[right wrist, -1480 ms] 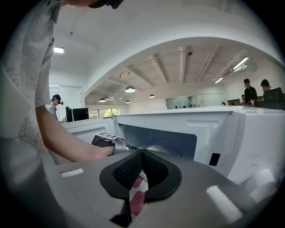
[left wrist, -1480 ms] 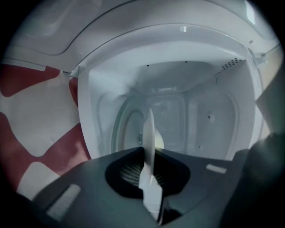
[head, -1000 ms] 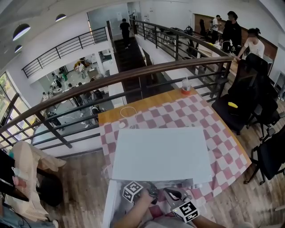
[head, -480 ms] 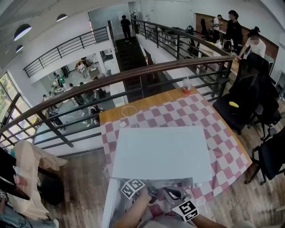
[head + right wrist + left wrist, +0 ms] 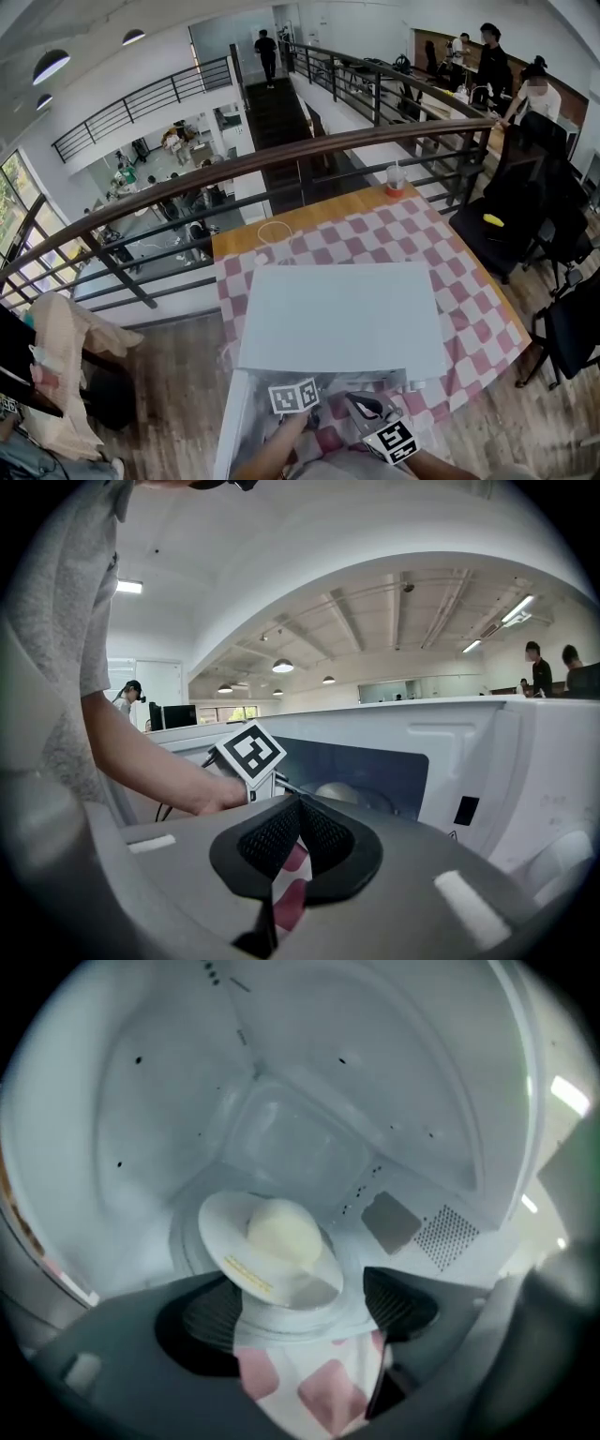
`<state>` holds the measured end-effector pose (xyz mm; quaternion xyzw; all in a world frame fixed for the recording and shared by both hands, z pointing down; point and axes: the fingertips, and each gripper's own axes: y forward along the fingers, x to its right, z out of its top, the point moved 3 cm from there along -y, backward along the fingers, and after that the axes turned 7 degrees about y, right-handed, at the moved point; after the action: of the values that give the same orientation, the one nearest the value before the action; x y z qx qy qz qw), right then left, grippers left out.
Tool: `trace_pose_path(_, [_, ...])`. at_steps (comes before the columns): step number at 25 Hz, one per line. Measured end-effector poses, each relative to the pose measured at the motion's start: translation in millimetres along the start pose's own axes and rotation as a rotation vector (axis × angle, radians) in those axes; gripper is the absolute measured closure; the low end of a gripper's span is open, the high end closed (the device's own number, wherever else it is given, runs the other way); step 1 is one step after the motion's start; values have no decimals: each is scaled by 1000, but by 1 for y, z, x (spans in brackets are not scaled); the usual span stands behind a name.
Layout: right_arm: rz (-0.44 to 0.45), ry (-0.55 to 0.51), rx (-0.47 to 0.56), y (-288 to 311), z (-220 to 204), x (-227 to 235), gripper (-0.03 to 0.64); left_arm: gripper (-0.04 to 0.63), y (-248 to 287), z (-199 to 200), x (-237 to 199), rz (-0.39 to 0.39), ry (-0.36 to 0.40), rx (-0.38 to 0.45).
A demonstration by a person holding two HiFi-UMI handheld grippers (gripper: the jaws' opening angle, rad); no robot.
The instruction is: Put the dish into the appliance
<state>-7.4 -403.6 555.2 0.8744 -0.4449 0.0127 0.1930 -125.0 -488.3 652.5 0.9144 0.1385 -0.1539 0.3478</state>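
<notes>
The appliance is a white microwave (image 5: 342, 319) on a pink-checked table, with its door (image 5: 229, 433) swung open at the near left. Inside it, a white dish (image 5: 267, 1265) carrying a pale round bun (image 5: 283, 1230) rests on the turntable. My left gripper (image 5: 305, 1312) reaches into the cavity. Its jaws are opening and stand either side of the dish's near rim, with the pads off it. Its marker cube (image 5: 293, 396) shows at the microwave's mouth. My right gripper (image 5: 300, 832) is shut on nothing, just outside the opening, to the right of the left one.
A cup on a red base (image 5: 392, 180) and a coiled white cable (image 5: 273, 234) lie at the table's far edge. Behind it runs a railing (image 5: 281, 159). Black chairs (image 5: 506, 225) stand to the right. The microwave's walls close in around the left gripper.
The left gripper's marker cube has shifted a little to the right at the microwave's mouth. The right gripper has stayed where it was.
</notes>
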Motion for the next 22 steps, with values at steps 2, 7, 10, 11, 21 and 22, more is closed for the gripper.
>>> trace_pose_path(2, [-1, -3, -3, -1, -1, -3, 621, 196, 0, -6, 2, 33, 85, -44])
trace_pose_path(7, [-19, -12, 4, -4, -2, -5, 621, 195, -1, -10, 0, 102, 167, -91])
trace_pose_path(10, [-35, -8, 2, -8, -5, -5, 621, 187, -3, -12, 3, 101, 182, -103])
trace_pose_path(11, [-40, -6, -2, -10, -6, -6, 621, 185, -3, -14, 4, 100, 182, -113])
trace_pose_path(21, [-75, -11, -12, -16, -16, -23, 621, 147, -17, -32, -1, 128, 168, -203])
trace_pose_path(22, [-77, -11, -13, -16, -17, -24, 621, 146, -19, -34, -3, 132, 160, -197])
